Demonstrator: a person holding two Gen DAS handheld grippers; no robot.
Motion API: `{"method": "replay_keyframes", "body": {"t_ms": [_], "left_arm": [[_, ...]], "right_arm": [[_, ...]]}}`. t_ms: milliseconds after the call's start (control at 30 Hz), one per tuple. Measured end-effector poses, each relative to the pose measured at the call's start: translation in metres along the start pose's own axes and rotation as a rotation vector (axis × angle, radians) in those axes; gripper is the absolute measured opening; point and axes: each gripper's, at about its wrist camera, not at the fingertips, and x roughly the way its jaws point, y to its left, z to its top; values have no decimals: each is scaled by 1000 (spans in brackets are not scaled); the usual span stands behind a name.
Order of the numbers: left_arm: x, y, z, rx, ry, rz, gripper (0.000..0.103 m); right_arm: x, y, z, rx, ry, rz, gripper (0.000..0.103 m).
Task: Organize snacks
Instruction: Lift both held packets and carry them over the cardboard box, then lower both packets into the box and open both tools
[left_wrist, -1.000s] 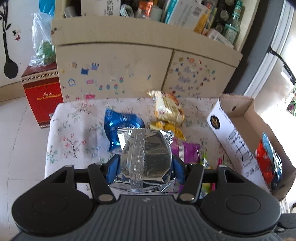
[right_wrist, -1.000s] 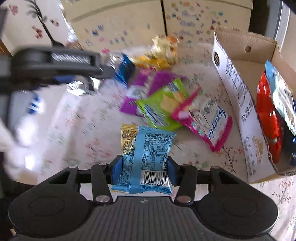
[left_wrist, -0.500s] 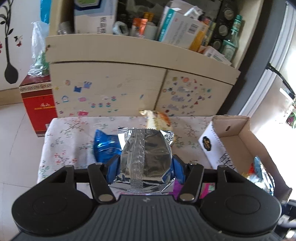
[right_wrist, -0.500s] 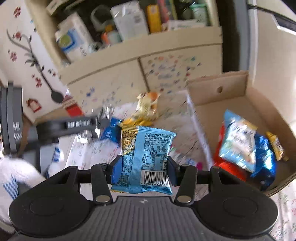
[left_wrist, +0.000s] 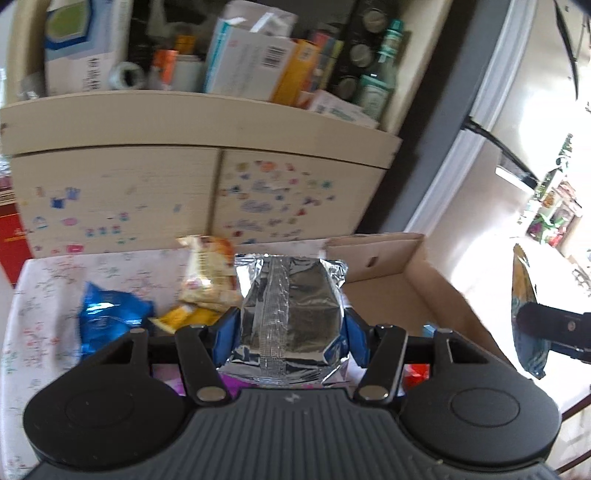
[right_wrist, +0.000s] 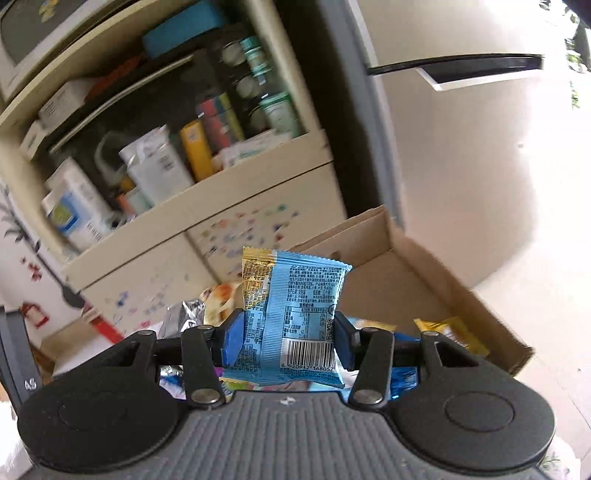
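The left gripper (left_wrist: 291, 326) is pinching a silver foil packet (left_wrist: 291, 314) above the floral tablecloth (left_wrist: 48, 291), beside the cardboard box (left_wrist: 413, 291). The right gripper (right_wrist: 284, 338) is clamping a light-blue snack packet (right_wrist: 291, 314), hanging over that box's near edge.

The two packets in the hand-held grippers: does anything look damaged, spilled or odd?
Nothing stands out. The silver foil packet is clamped upright in the left hand-held gripper, sealed and whole. The light blue packet sits likewise in the right hand-held gripper. No spill is visible near the cardboard box.
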Motion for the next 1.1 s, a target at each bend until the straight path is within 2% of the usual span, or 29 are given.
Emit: {"method": "replay_keyframes", "body": {"t_ms": [233,400,500,567,667,767,900,933,1100], "left_arm": [[16,-35,5,40,-11,-76,56],[33,-48,2,58,25,-96,56],[45,-45,0,93,76,-37,58],[56,-36,-4,79,119,-2,59],[71,-28,-14,60,152,15,66],[88,-32,-23,128,202,15,66],[102,-31,-33,161,203,21,69],[104,-28,-34,155,197,27,72],[100,-7,-28,109,188,83,74]], "right_arm": [[-5,-15,3,51,-12,-43,56],[-6,-24,3,86,-2,-66,56],[-8,-29,2,106,5,-66,56],[-9,-32,2,126,13,-57,56],[-9,-35,2,156,26,-43,56],[-10,-35,1,160,31,-33,56],[-13,-35,1,162,34,-25,56],[-14,-36,1,165,33,-26,56],[-14,-37,3,176,37,-17,56]]}}
